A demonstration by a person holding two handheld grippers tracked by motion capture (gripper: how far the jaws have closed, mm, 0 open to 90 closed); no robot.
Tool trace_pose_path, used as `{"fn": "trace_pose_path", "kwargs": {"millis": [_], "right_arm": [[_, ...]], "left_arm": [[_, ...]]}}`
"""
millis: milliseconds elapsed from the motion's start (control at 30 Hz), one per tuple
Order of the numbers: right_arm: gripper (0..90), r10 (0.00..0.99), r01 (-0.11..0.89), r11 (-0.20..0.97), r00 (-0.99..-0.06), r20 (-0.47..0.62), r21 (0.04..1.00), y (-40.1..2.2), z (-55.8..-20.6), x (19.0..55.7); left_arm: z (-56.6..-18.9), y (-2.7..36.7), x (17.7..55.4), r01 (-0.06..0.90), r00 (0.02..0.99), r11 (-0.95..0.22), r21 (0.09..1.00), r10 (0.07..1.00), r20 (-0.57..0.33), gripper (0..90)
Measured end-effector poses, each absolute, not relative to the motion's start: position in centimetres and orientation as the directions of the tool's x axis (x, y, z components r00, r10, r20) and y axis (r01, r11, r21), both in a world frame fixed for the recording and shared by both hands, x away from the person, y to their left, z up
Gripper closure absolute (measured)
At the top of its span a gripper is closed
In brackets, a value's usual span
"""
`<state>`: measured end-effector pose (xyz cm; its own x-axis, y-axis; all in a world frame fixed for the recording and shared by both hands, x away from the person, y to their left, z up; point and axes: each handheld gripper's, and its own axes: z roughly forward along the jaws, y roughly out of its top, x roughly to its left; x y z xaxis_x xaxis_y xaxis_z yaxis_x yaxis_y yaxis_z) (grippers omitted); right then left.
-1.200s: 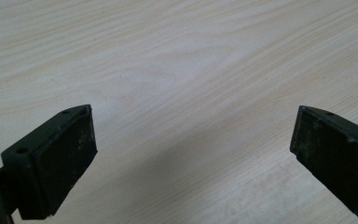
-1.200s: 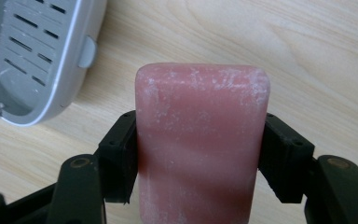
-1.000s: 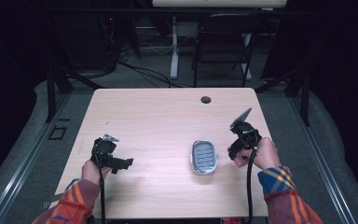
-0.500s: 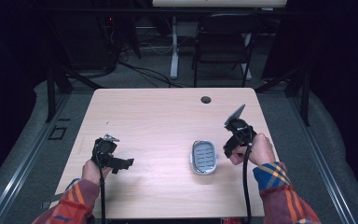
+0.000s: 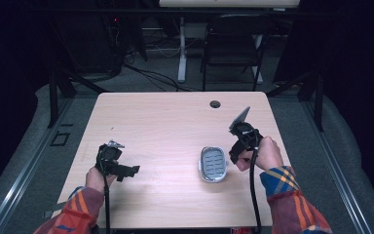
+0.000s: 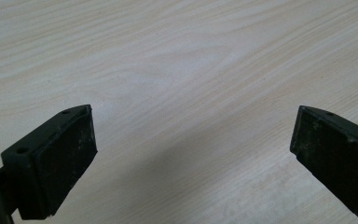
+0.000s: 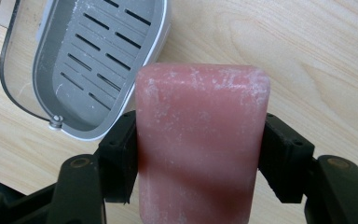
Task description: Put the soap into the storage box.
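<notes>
1. The pink bar of soap (image 7: 200, 140) sits clamped between the right gripper (image 7: 200, 154) jaws, above the table (image 5: 165, 122), just beside the soap dish.
2. The grey soap dish (image 5: 213, 164) lies open on the wood, its slotted tray bare.
3. The left gripper (image 6: 193, 154) hangs over bare table, jaws wide apart, well apart from the dish.

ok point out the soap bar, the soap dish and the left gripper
soap bar (image 7: 200, 140), right gripper view, middle of its pink face
soap dish (image 5: 213, 163), high view, slotted grey floor
left gripper (image 6: 191, 154), left gripper view, midway between its open jaws
</notes>
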<state>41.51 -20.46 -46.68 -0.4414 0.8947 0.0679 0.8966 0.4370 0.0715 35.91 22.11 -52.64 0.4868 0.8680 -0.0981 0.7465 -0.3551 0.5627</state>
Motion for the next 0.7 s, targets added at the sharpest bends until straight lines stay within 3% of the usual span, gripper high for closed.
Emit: {"fn": "trace_pose_path", "kwargs": {"millis": [700], "right_arm": [[37.1, 0.881, 0.883, 0.467, -0.469, 0.060, 0.055, -18.2, -45.4, 42.3]], "left_arm": [[-52.6, 22.1, 35.9, 0.746, 0.490, -0.358, 0.562, 0.866, -0.098, 0.2]]}}
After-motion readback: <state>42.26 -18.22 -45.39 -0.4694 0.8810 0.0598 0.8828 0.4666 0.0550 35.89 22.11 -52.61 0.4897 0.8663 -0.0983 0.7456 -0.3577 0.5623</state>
